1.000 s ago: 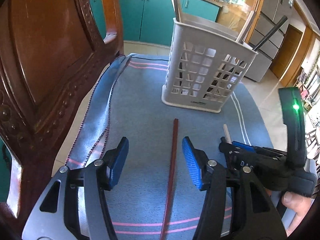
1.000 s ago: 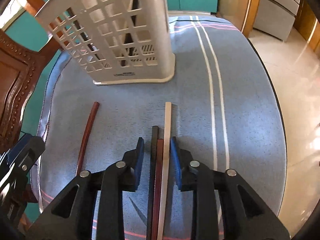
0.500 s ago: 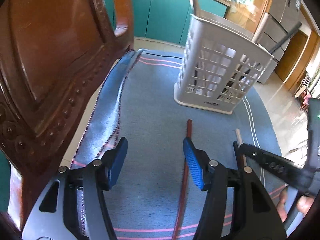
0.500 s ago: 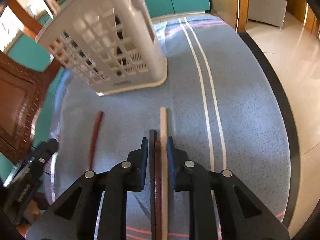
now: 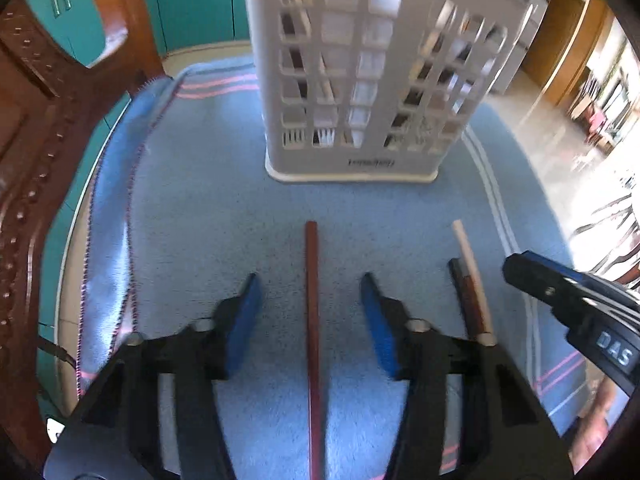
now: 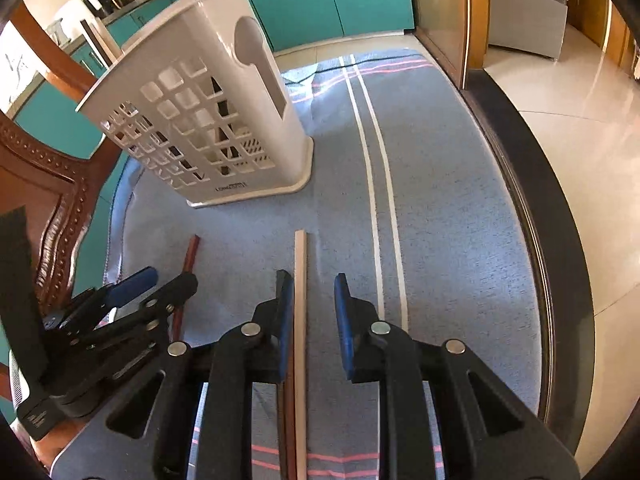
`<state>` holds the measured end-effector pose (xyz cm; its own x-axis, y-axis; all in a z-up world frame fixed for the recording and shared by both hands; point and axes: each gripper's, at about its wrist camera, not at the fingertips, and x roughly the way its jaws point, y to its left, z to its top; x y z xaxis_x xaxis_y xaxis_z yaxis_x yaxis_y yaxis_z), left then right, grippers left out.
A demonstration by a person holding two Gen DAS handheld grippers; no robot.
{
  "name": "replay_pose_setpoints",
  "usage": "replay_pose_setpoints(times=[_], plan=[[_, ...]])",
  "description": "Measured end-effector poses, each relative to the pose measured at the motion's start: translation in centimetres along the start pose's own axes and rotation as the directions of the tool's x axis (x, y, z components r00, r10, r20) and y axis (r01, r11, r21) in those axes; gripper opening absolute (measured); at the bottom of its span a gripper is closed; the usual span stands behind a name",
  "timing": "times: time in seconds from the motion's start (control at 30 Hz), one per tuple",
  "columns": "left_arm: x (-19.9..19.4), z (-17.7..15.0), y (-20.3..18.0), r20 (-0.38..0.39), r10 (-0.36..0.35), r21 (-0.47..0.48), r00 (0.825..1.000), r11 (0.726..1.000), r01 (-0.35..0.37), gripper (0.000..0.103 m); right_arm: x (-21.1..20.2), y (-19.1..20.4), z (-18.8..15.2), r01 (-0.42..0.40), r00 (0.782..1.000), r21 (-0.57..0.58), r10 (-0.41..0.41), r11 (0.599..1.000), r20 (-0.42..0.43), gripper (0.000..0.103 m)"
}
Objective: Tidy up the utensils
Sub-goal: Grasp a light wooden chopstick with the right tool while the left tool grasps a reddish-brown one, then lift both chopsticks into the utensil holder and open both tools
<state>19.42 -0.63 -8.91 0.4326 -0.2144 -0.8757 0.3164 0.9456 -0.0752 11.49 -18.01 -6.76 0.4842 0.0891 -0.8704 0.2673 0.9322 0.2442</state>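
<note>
A red-brown chopstick (image 5: 312,300) lies on the blue cloth (image 5: 200,220), pointing at the white slotted utensil basket (image 5: 360,80). My left gripper (image 5: 310,284) straddles it; its jaws are closing, and neither blue pad touches the stick. In the right wrist view, a cream chopstick (image 6: 300,300) lies between the jaws of my right gripper (image 6: 312,280), close to the left pad and clear of the right pad. A brown chopstick (image 6: 289,408) shows under the left finger. The basket (image 6: 200,120) holds several upright utensils.
A carved wooden chair (image 5: 32,160) stands close on the left. The table's dark edge (image 6: 540,240) curves along the right, with tiled floor beyond. One finger of my right gripper (image 5: 532,280) is near the cream and brown sticks (image 5: 472,280). My left gripper (image 6: 148,292) crowds the lower left.
My left gripper moved nearer the basket, centred over the red-brown chopstick, and its jaws narrowed. In the right view the jaws narrowed, and the dark and brown sticks slipped under the left finger.
</note>
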Motion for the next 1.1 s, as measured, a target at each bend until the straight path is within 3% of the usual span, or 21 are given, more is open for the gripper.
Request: replay_pose_setpoints(times=[0.07,0.3,0.33,0.43,0.5,0.53,0.6,0.63,0.73,0.77,0.87,1.0,1.1], plan=[[0.5,0.1,0.3,-0.012,0.015,-0.006,1.000,1.000,-0.015,0.019,0.7,0.3,0.2,0.009,1.000,-0.016,-0.009,1.000,-0.018,0.021],[-0.4,0.7,3.7,0.008,-0.038,-0.090,0.999,0.995,0.039,0.015,3.3,1.9,1.8,0.090,0.994,-0.073,-0.094,0.993,-0.054,0.021],[-0.2,0.9,4.0,0.001,-0.050,-0.096,0.999,0.994,0.050,0.017,3.9,1.9,2.0,0.096,0.992,-0.071,-0.101,0.993,-0.070,0.021],[0.5,1.5,4.1,-0.015,-0.049,-0.083,0.999,0.995,0.047,0.038,4.4,2.5,2.5,0.140,0.988,-0.112,-0.147,0.984,-0.055,0.021],[0.9,2.0,3.5,-0.021,-0.047,-0.059,0.999,0.997,0.046,0.042,4.7,2.8,2.7,0.155,0.986,-0.123,-0.162,0.980,-0.046,0.016],[1.2,2.1,2.9,-0.025,-0.047,-0.039,0.999,0.998,0.046,0.044,4.7,2.8,2.7,0.156,0.986,-0.127,-0.162,0.980,-0.044,0.007],[1.4,2.2,1.7,-0.026,-0.020,-0.001,0.999,1.000,0.020,0.044,4.5,2.7,2.6,0.121,0.991,-0.115,-0.126,0.986,-0.042,0.007],[1.5,2.0,1.3,-0.023,-0.001,0.013,1.000,1.000,0.002,0.042,4.3,2.6,2.7,0.100,0.994,-0.107,-0.104,0.989,-0.033,0.007],[1.4,2.3,0.6,-0.010,0.020,0.029,1.000,0.999,-0.020,0.008,1.8,2.2,3.1,0.060,0.997,-0.086,-0.056,0.994,0.043,0.007],[1.2,2.4,0.8,-0.006,0.007,0.017,1.000,1.000,-0.006,0.008,0.5,2.0,3.2,0.034,0.997,-0.083,-0.028,0.996,0.077,0.007],[-1.0,2.7,0.5,0.053,0.005,-0.005,0.999,1.000,-0.005,0.007,-3.2,1.7,3.1,-0.015,0.987,-0.077,0.027,0.997,0.156,0.007],[-6.7,2.5,1.0,0.190,-0.027,-0.031,0.981,0.999,0.034,0.007,-8.9,0.8,2.8,-0.070,0.964,-0.095,0.092,0.993,0.248,0.007],[-13.0,2.3,1.2,0.325,-0.036,-0.022,0.945,0.999,0.046,0.007,-13.4,1.2,2.3,-0.090,0.935,-0.133,0.130,0.987,0.329,0.007]])
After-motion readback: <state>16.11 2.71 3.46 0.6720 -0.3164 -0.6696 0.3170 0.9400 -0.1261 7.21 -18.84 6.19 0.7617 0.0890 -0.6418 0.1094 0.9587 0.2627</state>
